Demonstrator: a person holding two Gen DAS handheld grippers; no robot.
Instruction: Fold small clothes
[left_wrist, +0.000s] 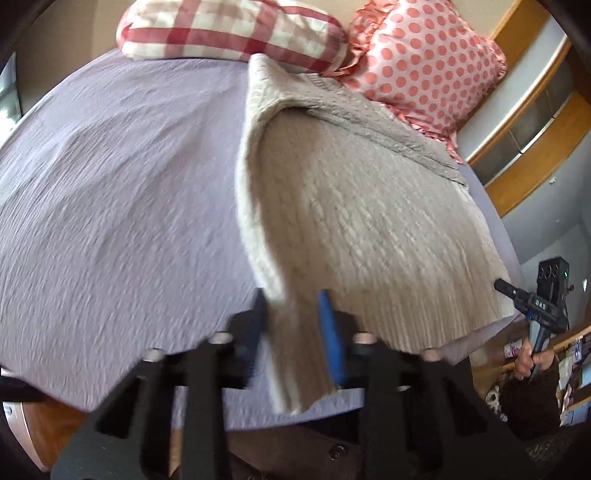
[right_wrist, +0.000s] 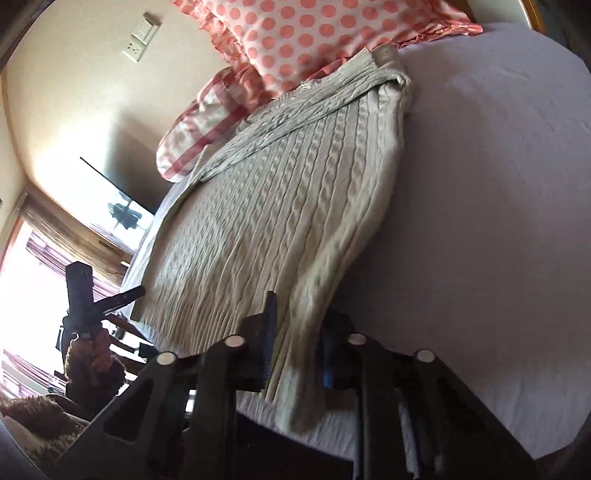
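Early in the fold: cable-knit sweater (left_wrist: 369, 221) flat on lavender bedsheet (left_wrist: 110, 184), collar at 12 o'clock. Left gripper (left_wrist: 295, 325) and right gripper (right_wrist: 299, 328) each pinching a sleeve; folding inward left.

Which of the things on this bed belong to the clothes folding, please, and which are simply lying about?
Part of the job:
- cable-knit sweater, spread on the bed sheet
- left gripper, closed on a sweater corner
- right gripper, closed on the sweater's other corner

Lying about:
- polka-dot pillow
- checked pillow
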